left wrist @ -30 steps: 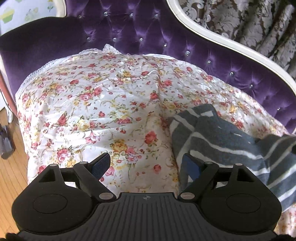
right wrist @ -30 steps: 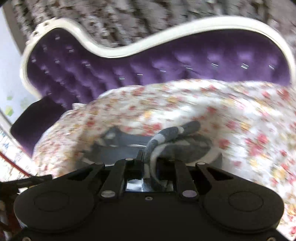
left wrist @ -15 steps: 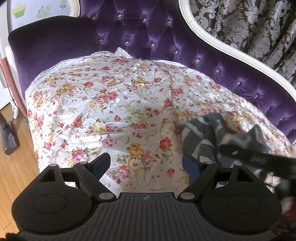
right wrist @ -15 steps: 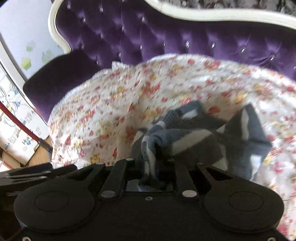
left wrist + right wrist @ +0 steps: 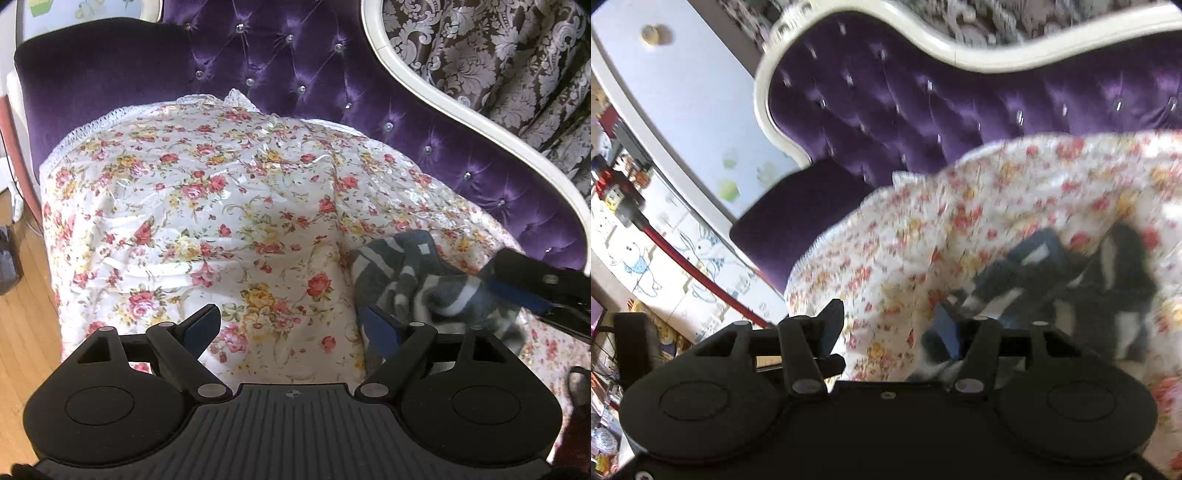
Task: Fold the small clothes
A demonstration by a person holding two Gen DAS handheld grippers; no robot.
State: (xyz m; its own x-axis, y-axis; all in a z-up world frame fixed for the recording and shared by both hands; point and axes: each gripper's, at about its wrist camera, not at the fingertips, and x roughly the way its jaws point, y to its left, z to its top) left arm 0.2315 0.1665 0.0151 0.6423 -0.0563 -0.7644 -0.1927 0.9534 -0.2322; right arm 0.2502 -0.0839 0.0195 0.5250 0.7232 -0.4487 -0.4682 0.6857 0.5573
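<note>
A small grey garment with white stripes [image 5: 417,280] lies bunched on the floral sheet [image 5: 221,206] at the right. My left gripper [image 5: 291,328] is open and empty just left of the garment, its right finger near the cloth's edge. My right gripper [image 5: 890,328] is open; the garment [image 5: 1071,280] lies crumpled ahead and right of it, against its right finger. The right gripper's fingers [image 5: 524,291] show in the left wrist view, over the garment's right side.
The sheet covers the seat of a purple tufted sofa [image 5: 295,74] with a white frame [image 5: 443,88]. Patterned curtains [image 5: 498,48] hang behind. Wooden floor [image 5: 22,314] lies to the left. A cabinet with cartoon drawings [image 5: 646,258] stands left of the sofa.
My right gripper opened and let go of the striped garment, which dropped in a heap on the sheet. The left gripper stayed open and drifted slightly back.
</note>
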